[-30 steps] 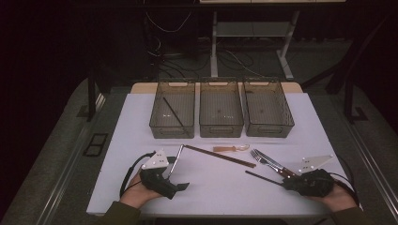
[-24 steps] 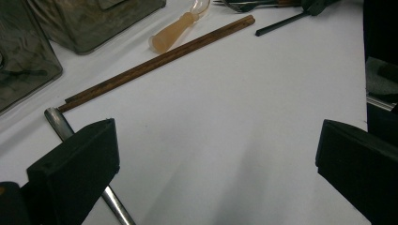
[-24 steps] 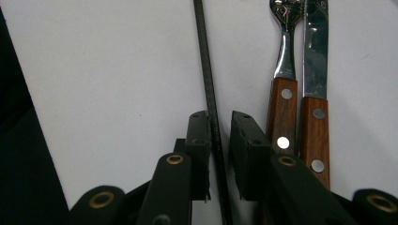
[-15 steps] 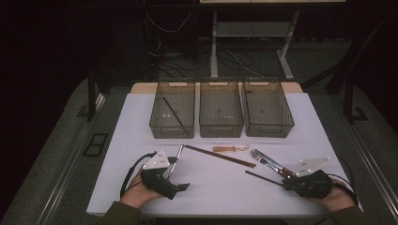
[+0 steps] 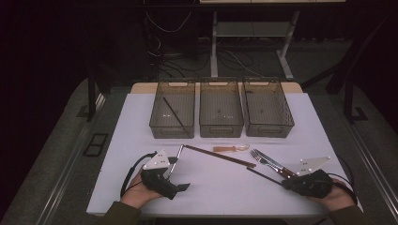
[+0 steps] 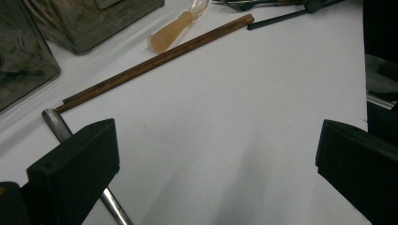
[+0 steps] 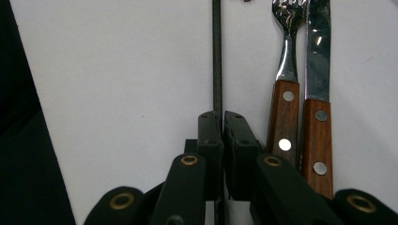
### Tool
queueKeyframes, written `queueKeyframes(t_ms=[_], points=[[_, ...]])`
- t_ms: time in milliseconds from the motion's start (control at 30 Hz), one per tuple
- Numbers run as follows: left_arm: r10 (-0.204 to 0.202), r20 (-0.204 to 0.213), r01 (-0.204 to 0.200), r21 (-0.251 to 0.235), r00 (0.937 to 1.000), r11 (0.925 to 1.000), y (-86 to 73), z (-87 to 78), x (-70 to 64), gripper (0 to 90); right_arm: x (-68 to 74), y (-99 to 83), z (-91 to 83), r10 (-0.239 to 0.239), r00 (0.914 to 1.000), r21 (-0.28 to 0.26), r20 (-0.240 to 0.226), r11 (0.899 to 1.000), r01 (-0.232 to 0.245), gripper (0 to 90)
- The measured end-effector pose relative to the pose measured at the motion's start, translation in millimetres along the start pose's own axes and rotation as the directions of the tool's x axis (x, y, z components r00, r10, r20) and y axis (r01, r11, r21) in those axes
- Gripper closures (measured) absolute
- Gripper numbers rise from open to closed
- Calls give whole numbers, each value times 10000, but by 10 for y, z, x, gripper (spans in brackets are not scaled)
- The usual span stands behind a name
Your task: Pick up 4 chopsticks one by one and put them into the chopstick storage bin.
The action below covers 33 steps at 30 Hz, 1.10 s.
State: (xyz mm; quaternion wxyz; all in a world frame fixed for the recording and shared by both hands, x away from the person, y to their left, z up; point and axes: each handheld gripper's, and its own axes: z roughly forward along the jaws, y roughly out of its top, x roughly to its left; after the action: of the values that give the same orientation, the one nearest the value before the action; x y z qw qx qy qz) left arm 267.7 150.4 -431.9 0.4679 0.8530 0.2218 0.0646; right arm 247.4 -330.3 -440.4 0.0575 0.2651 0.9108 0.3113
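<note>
The white table (image 5: 220, 187) carries three smoky clear bins in a row at its twelve o'clock side: the left bin (image 5: 172, 112) holds one dark stick lying slantwise, while the middle bin (image 5: 221, 110) and the right bin (image 5: 267, 110) show bare floors. No brand, label or writing can be read on any of them or on the cutlery. Just in front of the bins, a long brown chopstick (image 5: 218, 155) runs from ten o'clock toward four o'clock across the table's centre, and a small amber-handled spoon (image 5: 230, 148) lies just beyond it, toward the bins. At the seven o'clock corner the left gripper (image 5: 180, 186) rests in the person's hand with its jaws spread wide and nothing between them; in the left gripper view a metal utensil handle (image 6: 61, 133) passes just under the left jaw, its far end meeting the near tip of the brown chopstick. At the five o'clock corner the right gripper (image 5: 285, 183) has its jaws pressed together on the near end of a thin black chopstick (image 7: 217, 56), which lies flat on the table and points away toward eleven o'clock. Just beside it, at three o'clock in the right gripper view, a fork (image 7: 286, 70) and a knife (image 7: 318, 79) with riveted wooden handles lie side by side, parallel to the black chopstick.
</note>
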Motion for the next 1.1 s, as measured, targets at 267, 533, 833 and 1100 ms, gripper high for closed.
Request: queueKeyframes(t_ms=[267, 533, 833, 1100], points=[[22, 23, -22, 10, 10000, 10000, 1, 0, -1, 0, -9, 3, -57, 49, 10000, -319, -47, 9995, -50, 862], [25, 47, -25, 23, 10000, 10000, 2, 8, -1, 0, -3, 43, -130, -49, 10000, -713, 20, 9974, 50, 862], [12, 55, -12, 16, 10000, 10000, 1, 8, 0, 0, 25, 97, -185, -47, 9999, -1180, -92, 9930, 36, 862], [-3, 38, 3, 0, 10000, 10000, 2, 3, 2, 0, 4, 169, -176, 628, 9976, -1643, -297, 9841, -668, 861]])
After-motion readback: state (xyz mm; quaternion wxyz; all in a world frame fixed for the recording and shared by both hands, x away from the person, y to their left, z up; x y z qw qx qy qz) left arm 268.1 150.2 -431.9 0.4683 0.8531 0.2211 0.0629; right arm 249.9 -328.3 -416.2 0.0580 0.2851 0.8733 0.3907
